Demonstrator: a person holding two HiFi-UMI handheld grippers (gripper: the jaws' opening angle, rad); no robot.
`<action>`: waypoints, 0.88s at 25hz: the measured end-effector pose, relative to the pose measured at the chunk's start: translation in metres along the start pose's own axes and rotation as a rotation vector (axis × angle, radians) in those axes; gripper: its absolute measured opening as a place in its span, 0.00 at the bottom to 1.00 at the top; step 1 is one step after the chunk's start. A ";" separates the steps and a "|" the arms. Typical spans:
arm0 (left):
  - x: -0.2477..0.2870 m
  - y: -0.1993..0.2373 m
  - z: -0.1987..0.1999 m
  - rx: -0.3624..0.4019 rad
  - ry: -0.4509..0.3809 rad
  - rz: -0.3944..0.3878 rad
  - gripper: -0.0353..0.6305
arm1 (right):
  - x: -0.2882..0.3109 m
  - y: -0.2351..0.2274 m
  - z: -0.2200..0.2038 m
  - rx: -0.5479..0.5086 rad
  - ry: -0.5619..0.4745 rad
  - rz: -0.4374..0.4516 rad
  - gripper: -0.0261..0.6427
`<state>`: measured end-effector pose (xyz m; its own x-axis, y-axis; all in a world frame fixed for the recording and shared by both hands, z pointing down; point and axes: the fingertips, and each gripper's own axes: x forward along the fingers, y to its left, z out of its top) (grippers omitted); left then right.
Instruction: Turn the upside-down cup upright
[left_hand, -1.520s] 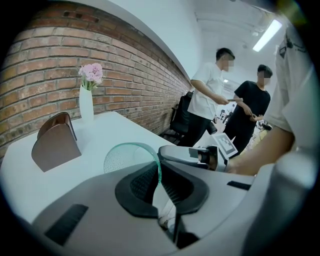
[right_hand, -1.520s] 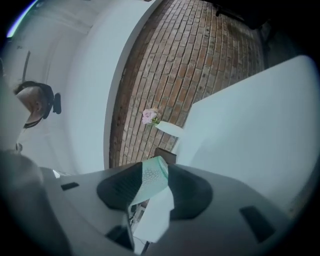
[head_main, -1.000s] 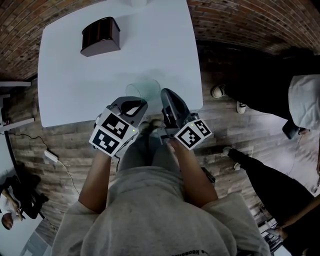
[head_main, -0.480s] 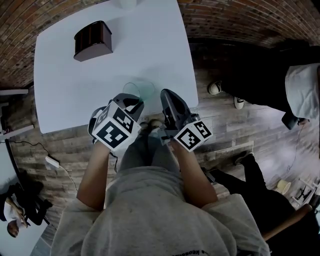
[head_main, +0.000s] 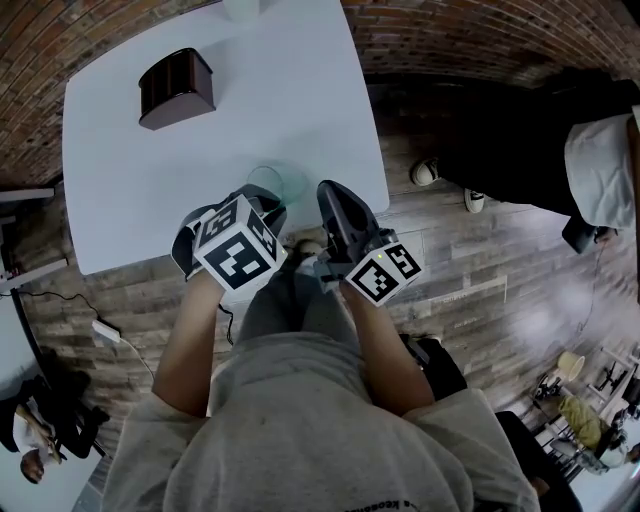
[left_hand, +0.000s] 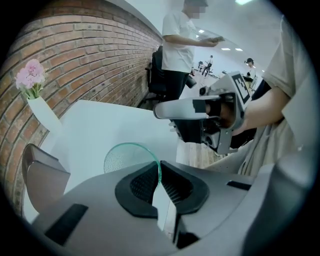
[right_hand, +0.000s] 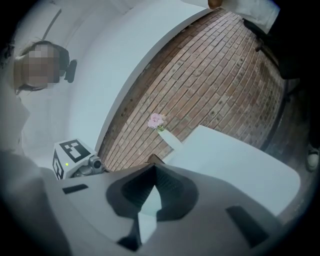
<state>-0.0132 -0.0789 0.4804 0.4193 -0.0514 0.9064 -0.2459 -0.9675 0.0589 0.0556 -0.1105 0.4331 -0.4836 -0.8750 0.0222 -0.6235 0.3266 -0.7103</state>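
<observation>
Your left gripper (left_hand: 160, 167) has rolled and dipped — it pinches the wall of the glass cup (left_hand: 125, 157) at the worktop (head_main: 200, 130) edge; your right gripper (right_hand: 152, 172), just beside, is pressed together on nothing.

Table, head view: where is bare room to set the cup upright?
Bare: the middle and right side of the table, between the dark box and the cup. Crowded: the near edge, where the left gripper grips the cup beside the right gripper; the far left corner holds the box.
</observation>
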 end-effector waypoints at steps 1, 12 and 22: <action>0.000 0.000 0.000 0.009 0.012 -0.002 0.09 | 0.000 0.000 0.000 0.000 0.000 0.000 0.05; 0.004 -0.001 0.003 0.124 0.170 -0.001 0.09 | -0.006 0.002 0.002 -0.014 0.005 -0.006 0.05; 0.013 -0.008 0.012 0.203 0.253 0.008 0.09 | -0.014 -0.005 -0.001 -0.050 0.039 -0.027 0.05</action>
<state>0.0050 -0.0751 0.4865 0.1812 -0.0203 0.9832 -0.0584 -0.9982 -0.0099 0.0644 -0.0995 0.4368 -0.4888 -0.8697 0.0690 -0.6662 0.3211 -0.6731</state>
